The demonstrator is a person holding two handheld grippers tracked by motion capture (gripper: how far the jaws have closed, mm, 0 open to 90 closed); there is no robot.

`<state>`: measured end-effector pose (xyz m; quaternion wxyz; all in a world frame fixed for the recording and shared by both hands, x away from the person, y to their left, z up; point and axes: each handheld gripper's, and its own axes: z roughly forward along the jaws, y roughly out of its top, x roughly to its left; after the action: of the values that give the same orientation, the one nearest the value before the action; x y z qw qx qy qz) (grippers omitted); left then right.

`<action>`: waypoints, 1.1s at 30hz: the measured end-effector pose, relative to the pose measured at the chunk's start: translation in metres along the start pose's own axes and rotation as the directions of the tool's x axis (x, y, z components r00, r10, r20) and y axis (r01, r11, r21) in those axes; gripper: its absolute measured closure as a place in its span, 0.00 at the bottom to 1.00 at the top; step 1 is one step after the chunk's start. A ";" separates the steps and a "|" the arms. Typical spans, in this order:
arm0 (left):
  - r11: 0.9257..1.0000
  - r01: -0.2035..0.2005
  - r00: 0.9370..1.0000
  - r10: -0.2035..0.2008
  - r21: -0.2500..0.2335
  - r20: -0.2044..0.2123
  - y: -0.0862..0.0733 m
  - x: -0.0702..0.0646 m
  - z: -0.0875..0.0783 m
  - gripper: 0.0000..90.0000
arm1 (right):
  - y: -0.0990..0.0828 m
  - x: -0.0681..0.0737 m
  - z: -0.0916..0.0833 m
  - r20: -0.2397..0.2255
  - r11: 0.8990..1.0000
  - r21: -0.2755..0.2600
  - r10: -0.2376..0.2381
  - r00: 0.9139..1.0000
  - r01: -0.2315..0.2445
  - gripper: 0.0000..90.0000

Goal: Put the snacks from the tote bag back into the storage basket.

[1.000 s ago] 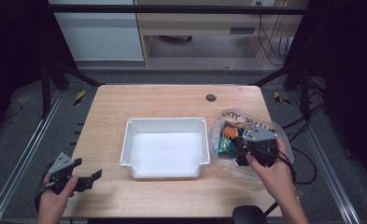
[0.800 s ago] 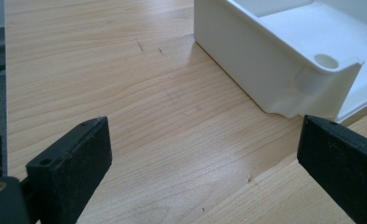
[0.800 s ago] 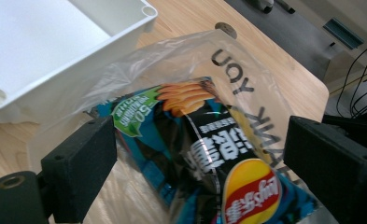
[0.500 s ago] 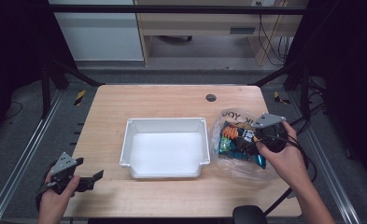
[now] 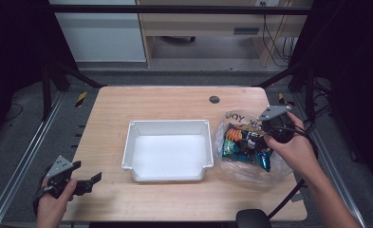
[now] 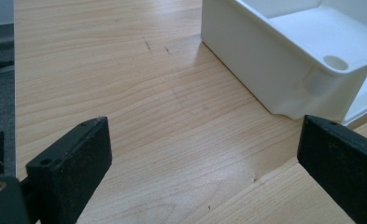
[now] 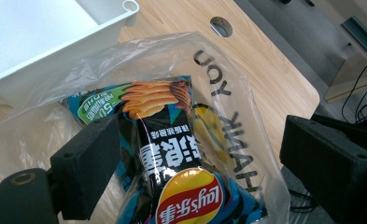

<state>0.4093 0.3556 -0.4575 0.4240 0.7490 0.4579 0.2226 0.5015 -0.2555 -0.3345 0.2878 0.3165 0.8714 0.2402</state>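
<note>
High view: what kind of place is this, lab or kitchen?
Likely a lab recording bench: a bare wooden table inside a dark metal frame, loose cables by a desk behind, and a staged white bin.

This looks like a lab or test room set up for recording. A bare wooden counter (image 5: 174,102) with a round cable hole (image 5: 214,99) stands inside a frame of black metal struts (image 5: 60,71), with aluminium rails (image 5: 25,156) along its sides. Around it lie grey carpet (image 5: 13,118), hazard-striped tape (image 5: 81,99), loose black cables (image 5: 269,38) and a plain wooden desk (image 5: 212,23) against the far wall.
</note>
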 end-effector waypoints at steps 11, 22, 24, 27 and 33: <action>1.000 -0.001 1.000 0.001 0.001 -0.002 -0.001 -0.001 0.000 0.03 | 0.014 -0.008 -0.002 -0.021 0.997 0.041 -0.060 0.998 0.061 0.14; 0.999 0.043 0.999 -0.043 -0.014 0.015 -0.001 0.002 0.000 0.03 | 0.020 -0.014 0.016 -0.066 0.992 0.106 -0.059 0.996 0.066 0.15; 0.999 0.044 0.999 -0.044 -0.018 0.016 -0.001 0.002 0.000 0.03 | 0.020 -0.015 0.019 -0.075 0.991 0.118 -0.057 0.996 0.065 0.15; 0.999 0.029 0.999 -0.029 -0.014 0.014 -0.001 0.000 -0.001 0.03 | 0.020 -0.017 0.027 -0.077 0.988 0.132 -0.073 0.994 0.083 0.15; 1.000 0.010 1.000 -0.010 -0.011 0.007 -0.001 -0.003 -0.002 0.03 | 0.021 -0.016 0.044 -0.102 0.973 0.191 -0.109 0.989 0.127 0.14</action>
<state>0.4061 0.3539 -0.4575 0.4307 0.7450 0.4591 0.2205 0.5490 -0.2415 -0.3484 0.2291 0.2799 0.9203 0.1491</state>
